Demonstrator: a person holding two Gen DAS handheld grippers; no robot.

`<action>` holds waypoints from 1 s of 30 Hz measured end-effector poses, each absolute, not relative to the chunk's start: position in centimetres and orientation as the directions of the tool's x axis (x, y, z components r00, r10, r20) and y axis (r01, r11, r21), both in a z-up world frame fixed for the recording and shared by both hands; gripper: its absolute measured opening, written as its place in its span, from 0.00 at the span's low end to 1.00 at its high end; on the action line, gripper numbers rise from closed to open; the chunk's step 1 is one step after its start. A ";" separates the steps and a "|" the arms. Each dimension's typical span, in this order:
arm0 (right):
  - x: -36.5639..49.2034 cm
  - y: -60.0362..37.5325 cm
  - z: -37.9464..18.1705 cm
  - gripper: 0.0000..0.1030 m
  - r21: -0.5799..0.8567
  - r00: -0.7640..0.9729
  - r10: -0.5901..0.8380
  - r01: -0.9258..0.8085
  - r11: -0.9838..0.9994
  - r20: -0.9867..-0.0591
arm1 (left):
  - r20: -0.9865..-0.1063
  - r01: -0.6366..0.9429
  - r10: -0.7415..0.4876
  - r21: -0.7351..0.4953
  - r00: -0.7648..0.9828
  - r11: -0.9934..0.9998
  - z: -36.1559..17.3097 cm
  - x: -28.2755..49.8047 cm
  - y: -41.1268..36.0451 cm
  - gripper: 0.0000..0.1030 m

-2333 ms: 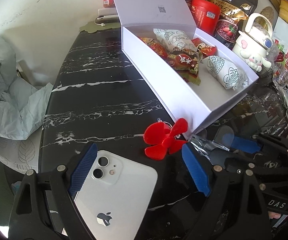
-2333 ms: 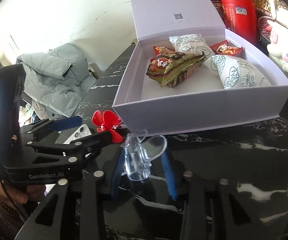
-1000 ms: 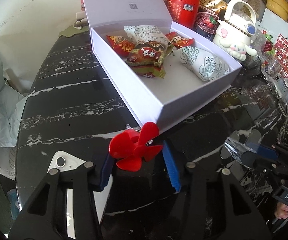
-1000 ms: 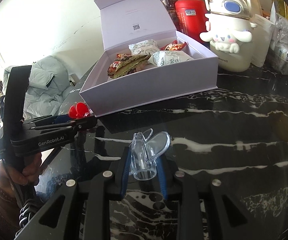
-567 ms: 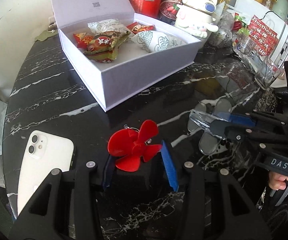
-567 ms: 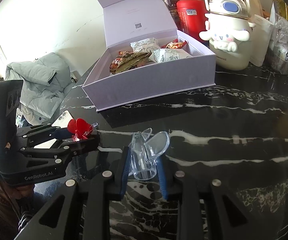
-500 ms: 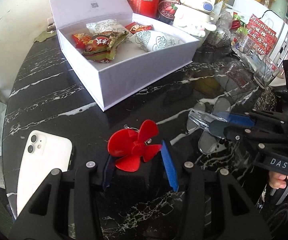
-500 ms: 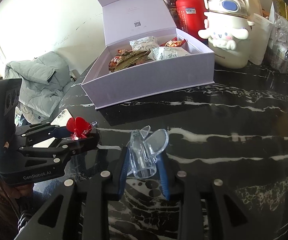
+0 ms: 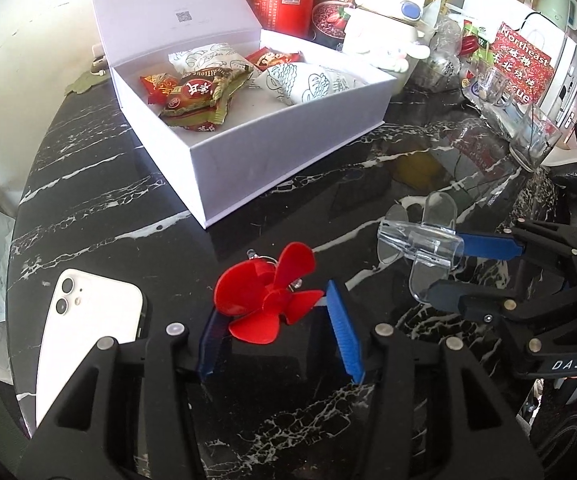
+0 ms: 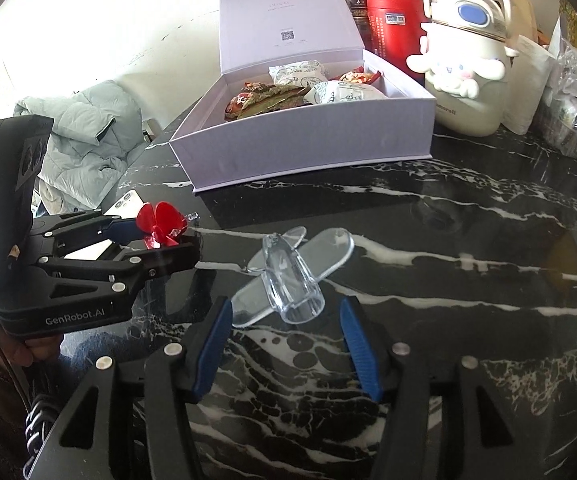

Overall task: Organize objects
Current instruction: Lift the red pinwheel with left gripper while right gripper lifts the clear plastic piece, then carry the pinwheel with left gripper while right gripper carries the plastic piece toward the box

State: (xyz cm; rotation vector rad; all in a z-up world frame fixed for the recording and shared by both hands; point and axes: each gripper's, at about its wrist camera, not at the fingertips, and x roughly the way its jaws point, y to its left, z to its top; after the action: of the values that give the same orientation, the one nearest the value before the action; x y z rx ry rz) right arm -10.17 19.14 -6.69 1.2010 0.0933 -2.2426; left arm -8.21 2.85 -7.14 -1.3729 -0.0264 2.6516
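Our left gripper is clamped on the red fan, its jaws having just eased slightly. Our right gripper has just been opening; its jaws stand clear of the clear plastic piece lying between them on the black marble table. Beyond sits the open white box of snacks; a white phone lies left.

Bright daylight – glare on the glossy tabletop, fisheye-warped dark corners.
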 end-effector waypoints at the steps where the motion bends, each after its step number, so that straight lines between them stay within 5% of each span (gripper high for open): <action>1: -10.1 19.3 -6.6 0.56 0.202 -0.427 -0.459 0.522 -0.829 -0.779 | -0.811 -0.127 0.143 -0.086 -0.568 -0.988 -7.1 -8.2 2.8 0.46; 18: -9.0 20.0 -5.5 0.56 0.173 -0.469 -0.471 0.547 -0.819 -0.747 | -0.804 -0.128 0.152 -0.095 -0.575 -0.987 -7.0 -8.3 2.9 0.46; 30: -8.9 18.9 -5.7 0.69 0.128 -0.479 -0.457 0.572 -0.810 -0.750 | -0.805 -0.127 0.158 -0.104 -0.572 -0.986 -7.2 -8.3 2.6 0.46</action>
State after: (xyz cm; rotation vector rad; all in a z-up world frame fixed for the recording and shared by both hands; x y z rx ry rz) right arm -8.90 18.89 -5.66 1.0962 0.1848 -2.2752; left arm -8.32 2.61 -7.23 -1.3622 -0.0512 2.6506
